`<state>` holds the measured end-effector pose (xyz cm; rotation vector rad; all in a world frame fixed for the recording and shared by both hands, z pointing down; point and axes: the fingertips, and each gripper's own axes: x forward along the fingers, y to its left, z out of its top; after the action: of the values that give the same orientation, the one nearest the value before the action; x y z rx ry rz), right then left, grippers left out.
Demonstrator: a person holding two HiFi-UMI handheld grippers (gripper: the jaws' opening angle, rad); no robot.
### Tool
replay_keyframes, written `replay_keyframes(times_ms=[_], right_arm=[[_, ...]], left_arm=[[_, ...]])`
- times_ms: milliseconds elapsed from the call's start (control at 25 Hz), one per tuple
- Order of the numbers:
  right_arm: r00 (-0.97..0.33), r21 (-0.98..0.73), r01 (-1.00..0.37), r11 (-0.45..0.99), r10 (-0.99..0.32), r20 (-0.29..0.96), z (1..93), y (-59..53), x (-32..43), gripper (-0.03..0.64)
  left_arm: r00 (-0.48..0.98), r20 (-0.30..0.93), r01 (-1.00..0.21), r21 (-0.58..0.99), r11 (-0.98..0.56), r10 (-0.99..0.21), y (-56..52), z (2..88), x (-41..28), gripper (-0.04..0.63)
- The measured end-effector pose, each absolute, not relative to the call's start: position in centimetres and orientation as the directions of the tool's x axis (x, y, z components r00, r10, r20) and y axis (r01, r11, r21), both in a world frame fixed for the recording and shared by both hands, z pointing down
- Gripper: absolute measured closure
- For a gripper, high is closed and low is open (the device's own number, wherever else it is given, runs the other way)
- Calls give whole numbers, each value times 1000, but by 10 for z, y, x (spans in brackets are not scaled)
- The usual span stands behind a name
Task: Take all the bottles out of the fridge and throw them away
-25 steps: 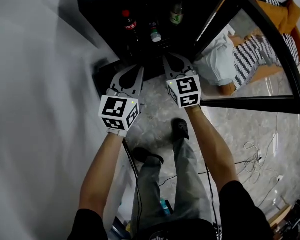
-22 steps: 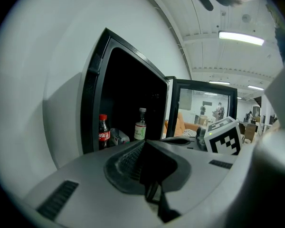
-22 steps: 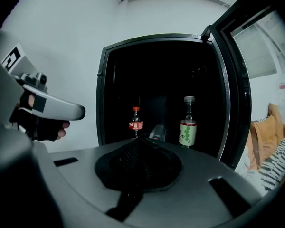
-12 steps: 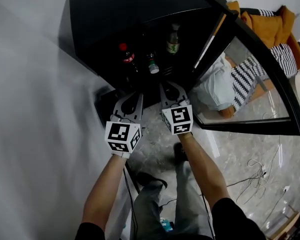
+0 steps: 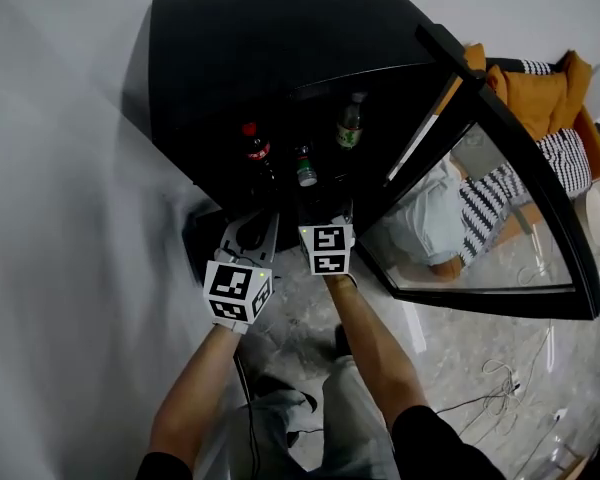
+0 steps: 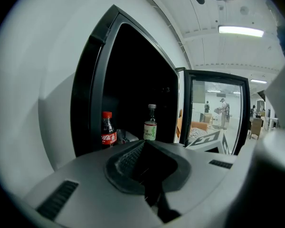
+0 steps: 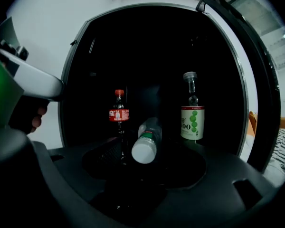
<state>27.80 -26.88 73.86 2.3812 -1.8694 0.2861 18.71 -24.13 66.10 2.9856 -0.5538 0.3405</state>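
The black fridge (image 5: 250, 48) stands open with three bottles inside. A cola bottle (image 5: 252, 143) (image 7: 119, 114) (image 6: 108, 129) stands at the left, and a green-labelled glass bottle (image 5: 350, 123) (image 7: 192, 113) (image 6: 150, 126) at the right. Between them lies a clear bottle (image 5: 305, 166) (image 7: 146, 144), its white cap toward me. My right gripper (image 5: 322, 218) (image 7: 145, 167) is at the fridge mouth; its jaws have just been opening and stand open, the cap just ahead between them, untouched. My left gripper (image 5: 263, 216) (image 6: 145, 144) is shut and empty, left of it, before the cola bottle.
The glass fridge door (image 5: 500, 198) swings out to the right. Beyond it is a sofa with orange (image 5: 520, 78) and striped cushions. A white wall (image 5: 60, 218) runs along the left. My legs and a cable (image 5: 490, 393) are on the marble floor below.
Both grippers have moved forward toward the fridge opening, the right one further. The right jaws, shut earlier, now stand apart. The bottles have not moved.
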Motion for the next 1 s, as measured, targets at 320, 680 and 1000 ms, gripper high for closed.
replay_keyframes(times_ms=[320,680,1000], right_arm=[[282,-10,-956,-293,-927,247,763,-301,296,344],[276,-28,-957,-289,-936,218,757,-281,306,417],[264,-42,-959,-280,-938,225,715,-227,304,419]], left_arm=[[902,224,-383,23,-923,-369,-253,672,196,595],[893,228,-402,21,-916,-387,-253,673,200,595],[887,247,-417,69,-906,-390,-230,651,188,595]])
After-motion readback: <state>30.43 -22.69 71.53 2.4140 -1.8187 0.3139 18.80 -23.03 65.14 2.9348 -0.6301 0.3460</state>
